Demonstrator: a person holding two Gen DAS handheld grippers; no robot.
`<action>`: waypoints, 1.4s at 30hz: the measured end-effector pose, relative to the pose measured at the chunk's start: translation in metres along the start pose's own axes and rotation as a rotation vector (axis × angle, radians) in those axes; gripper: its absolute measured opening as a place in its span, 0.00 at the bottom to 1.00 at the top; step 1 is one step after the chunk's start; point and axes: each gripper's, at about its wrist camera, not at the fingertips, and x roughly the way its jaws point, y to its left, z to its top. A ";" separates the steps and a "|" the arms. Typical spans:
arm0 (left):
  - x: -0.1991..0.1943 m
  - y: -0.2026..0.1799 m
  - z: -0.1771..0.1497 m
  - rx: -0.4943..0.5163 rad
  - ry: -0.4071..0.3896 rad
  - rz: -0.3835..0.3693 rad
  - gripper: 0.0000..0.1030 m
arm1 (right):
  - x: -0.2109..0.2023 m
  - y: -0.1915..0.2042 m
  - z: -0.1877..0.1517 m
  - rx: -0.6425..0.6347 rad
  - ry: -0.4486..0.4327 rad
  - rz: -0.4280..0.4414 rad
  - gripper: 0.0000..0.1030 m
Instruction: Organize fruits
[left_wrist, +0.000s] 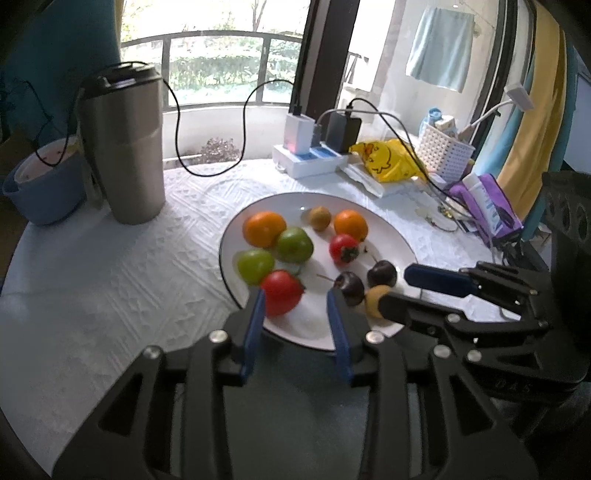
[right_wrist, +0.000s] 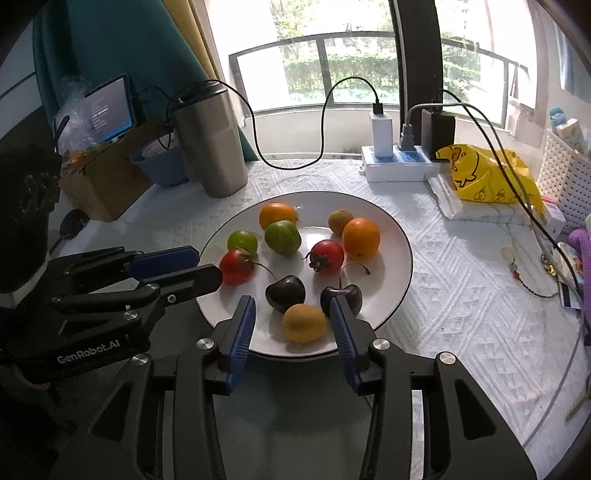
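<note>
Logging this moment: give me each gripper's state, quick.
Left gripper: open, holding nothing, over the plate.
Right gripper: open, holding nothing, over the same plate.

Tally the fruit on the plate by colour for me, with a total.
Orange: 2
Green: 2
Red: 2
Dark cherries: 2
Yellow-brown: 2
Total: 10, all on the white plate
</note>
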 end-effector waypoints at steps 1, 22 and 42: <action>-0.003 0.000 -0.001 -0.001 -0.005 0.000 0.37 | -0.002 0.002 0.000 -0.001 -0.001 -0.002 0.43; -0.082 -0.004 -0.031 -0.005 -0.101 0.025 0.41 | -0.063 0.041 -0.024 -0.038 -0.056 -0.042 0.44; -0.149 -0.016 -0.077 -0.002 -0.157 0.068 0.72 | -0.118 0.071 -0.057 -0.026 -0.117 -0.103 0.53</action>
